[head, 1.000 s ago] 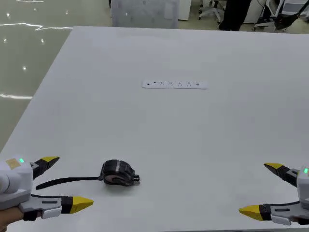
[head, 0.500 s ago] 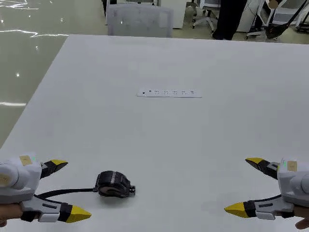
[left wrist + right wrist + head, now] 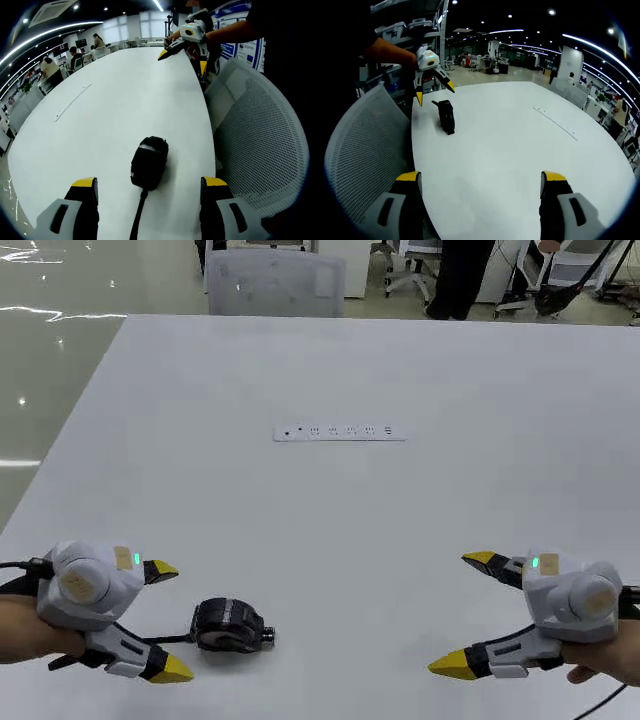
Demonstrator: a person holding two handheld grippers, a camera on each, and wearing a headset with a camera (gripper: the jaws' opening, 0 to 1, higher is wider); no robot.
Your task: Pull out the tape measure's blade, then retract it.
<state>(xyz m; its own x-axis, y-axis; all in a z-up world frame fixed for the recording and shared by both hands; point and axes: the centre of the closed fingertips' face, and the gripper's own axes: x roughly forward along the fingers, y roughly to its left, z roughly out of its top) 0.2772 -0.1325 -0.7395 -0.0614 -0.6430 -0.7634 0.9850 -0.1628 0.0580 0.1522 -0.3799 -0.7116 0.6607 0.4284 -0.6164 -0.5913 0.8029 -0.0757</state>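
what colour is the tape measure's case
Black. The tape measure shows best, close up, in the left gripper view.

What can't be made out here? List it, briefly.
- Tape measure blade tip: head view, too small; left gripper view, behind the case.
- Strap end: left gripper view, cut by the bottom edge; head view, behind the left tool.
- Power strip markings: too small.
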